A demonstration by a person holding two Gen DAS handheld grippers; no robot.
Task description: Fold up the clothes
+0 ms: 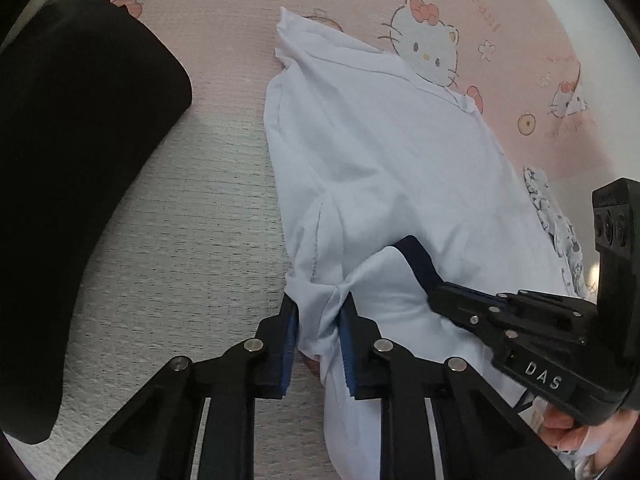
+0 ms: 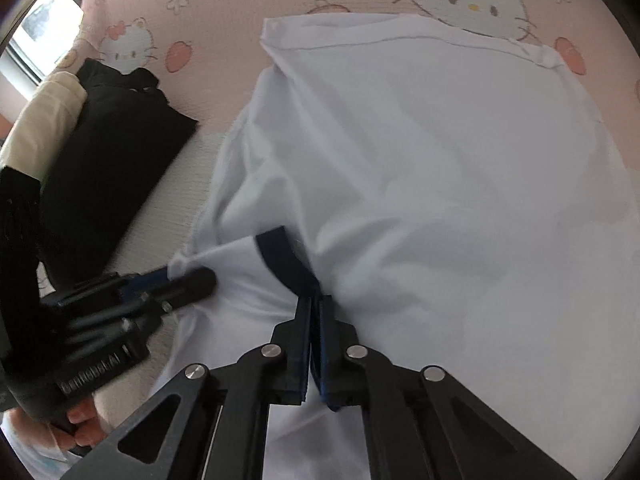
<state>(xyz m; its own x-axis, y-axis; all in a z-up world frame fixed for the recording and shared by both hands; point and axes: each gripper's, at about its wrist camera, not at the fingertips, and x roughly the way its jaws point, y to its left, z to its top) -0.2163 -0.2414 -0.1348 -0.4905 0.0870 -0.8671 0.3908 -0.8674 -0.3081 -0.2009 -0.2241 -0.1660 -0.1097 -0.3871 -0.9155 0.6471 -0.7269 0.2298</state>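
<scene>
A white shirt (image 1: 392, 152) with a navy neckband (image 1: 418, 258) lies crumpled on the bed. In the left wrist view my left gripper (image 1: 319, 305) is at the shirt's near left edge, and its blue pads pinch a bunched fold of the white cloth. My right gripper (image 1: 435, 295) comes in from the right with its tip on the navy band. In the right wrist view the right gripper (image 2: 315, 301) is shut on the near end of that neckband (image 2: 284, 256). There the shirt (image 2: 440, 160) spreads away from me, and the left gripper (image 2: 200, 278) grips its left edge.
A black garment (image 1: 80, 140) lies folded to the left, with a cream cloth (image 2: 44, 120) beyond it. The bed has a pink cartoon-cat sheet (image 1: 224, 20) and a pale woven mat (image 1: 180, 240). A patterned cloth (image 1: 560, 232) lies at the right. A person's hand (image 2: 84, 420) holds each gripper.
</scene>
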